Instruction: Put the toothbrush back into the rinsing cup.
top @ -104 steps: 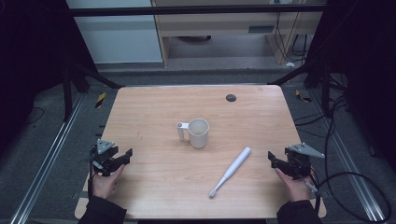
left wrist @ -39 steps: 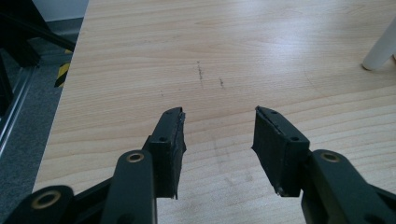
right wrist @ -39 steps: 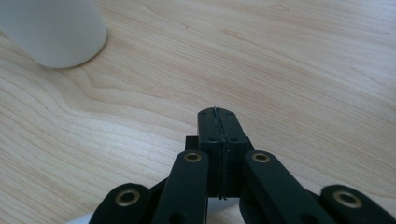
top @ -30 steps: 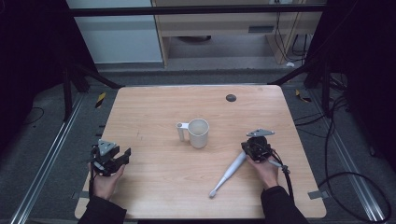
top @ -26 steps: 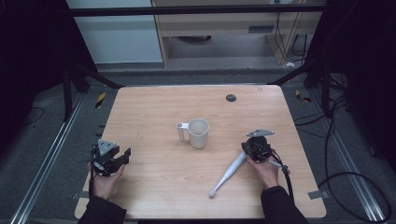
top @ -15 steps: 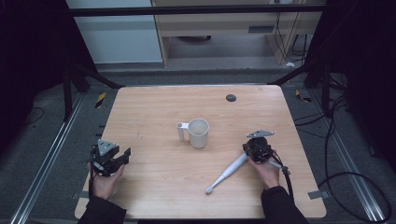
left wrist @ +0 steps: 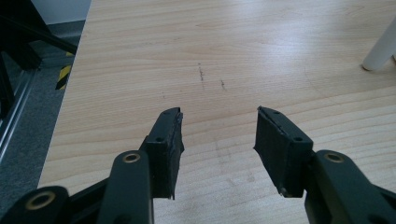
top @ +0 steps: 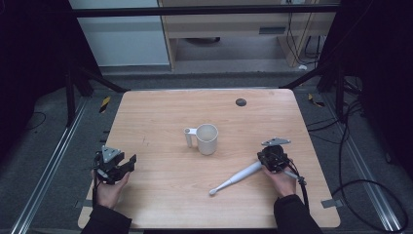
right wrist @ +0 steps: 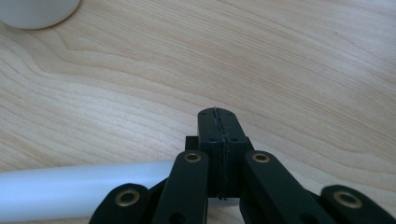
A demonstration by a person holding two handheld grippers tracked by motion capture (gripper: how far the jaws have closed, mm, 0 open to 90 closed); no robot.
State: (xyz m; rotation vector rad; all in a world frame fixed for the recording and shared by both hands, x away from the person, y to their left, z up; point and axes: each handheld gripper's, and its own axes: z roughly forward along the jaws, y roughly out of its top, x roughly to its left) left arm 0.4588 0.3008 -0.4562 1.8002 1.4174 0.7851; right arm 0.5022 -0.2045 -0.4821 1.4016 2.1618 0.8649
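1. Your toothbrush [top: 238, 176] lies flat on the table [top: 160, 112], in its near right part. Its long axis runs diagonally: the thin head points near-left, the thick handle far-right.
2. Your right gripper [right wrist: 218, 122] sits at the handle end with its jaws pressed together; the white handle passes beneath them.
3. Your left gripper [left wrist: 218, 140] is spread over bare wood, holding nothing.
4. A white mug [top: 206, 139] stands mid-table. Dark flooring surrounds it.

Black two-jaw tool [right wrist: 218, 116], brass rivets, dark sleeves [top: 104, 223].
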